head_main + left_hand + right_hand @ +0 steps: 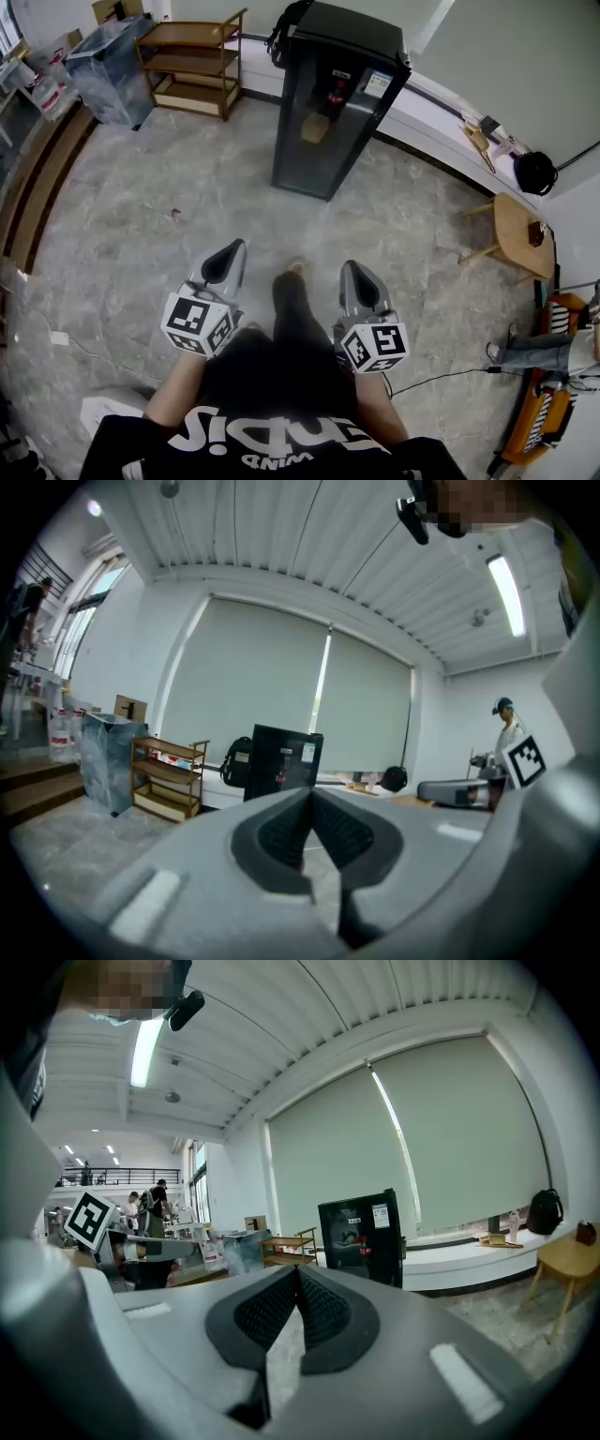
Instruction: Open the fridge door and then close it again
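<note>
The black glass-fronted fridge (333,103) stands door closed, well ahead of you across the marbled floor (187,187), a wooden shelf (192,66) to its left, while your left gripper (232,249) and right gripper (351,270) point toward it, jaws pressed together on nothing.
</note>
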`<state>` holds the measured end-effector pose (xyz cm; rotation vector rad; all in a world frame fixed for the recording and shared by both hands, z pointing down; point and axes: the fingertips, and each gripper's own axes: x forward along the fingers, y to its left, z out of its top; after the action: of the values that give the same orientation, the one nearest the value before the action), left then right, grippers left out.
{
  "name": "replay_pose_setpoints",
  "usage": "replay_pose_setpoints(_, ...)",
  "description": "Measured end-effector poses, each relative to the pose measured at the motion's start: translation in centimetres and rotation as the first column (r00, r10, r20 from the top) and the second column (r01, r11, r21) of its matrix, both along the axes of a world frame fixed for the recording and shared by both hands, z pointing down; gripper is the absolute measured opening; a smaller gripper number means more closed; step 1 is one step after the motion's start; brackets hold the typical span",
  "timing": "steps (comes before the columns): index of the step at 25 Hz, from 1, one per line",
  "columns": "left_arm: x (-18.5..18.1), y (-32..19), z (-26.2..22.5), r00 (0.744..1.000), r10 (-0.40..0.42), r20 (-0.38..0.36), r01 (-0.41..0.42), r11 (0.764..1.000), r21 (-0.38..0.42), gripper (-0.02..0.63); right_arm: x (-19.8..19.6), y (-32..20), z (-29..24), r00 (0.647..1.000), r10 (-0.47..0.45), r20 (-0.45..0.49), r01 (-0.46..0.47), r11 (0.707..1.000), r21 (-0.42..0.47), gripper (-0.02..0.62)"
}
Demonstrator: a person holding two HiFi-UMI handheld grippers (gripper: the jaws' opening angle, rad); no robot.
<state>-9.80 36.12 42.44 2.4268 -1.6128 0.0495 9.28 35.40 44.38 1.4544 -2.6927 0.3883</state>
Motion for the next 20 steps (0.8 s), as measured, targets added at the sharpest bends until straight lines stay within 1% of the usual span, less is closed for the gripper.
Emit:
replay_pose_setpoints(8, -1.1, -6.4, 0.7, 1.000, 0.003, 0.001, -0.003, 1.000, 0.009, 0.002, -1.3, -6.5, 1.2, 1.000, -0.005, 0.015, 0.005, 1.000, 0.005, -0.003)
replay_pose_setpoints(16, -1.5, -15.9, 0.0, 0.999, 0.028, -0.015, -0.028, 0.999, 0.027, 0.002, -2.6, -16.0, 1.0, 1.000, -0.009, 0.004, 0.009, 1.000, 0.003, -0.003)
replay_pose_setpoints(20, -1.7, -20.4, -0.5, 0.999, 0.034, -0.034, -0.033, 0.999, 0.028, 0.002, -2.2, -20.7, 0.2, 1.000, 0.005, 0.001, -0.005, 1.000, -0.003, -0.003)
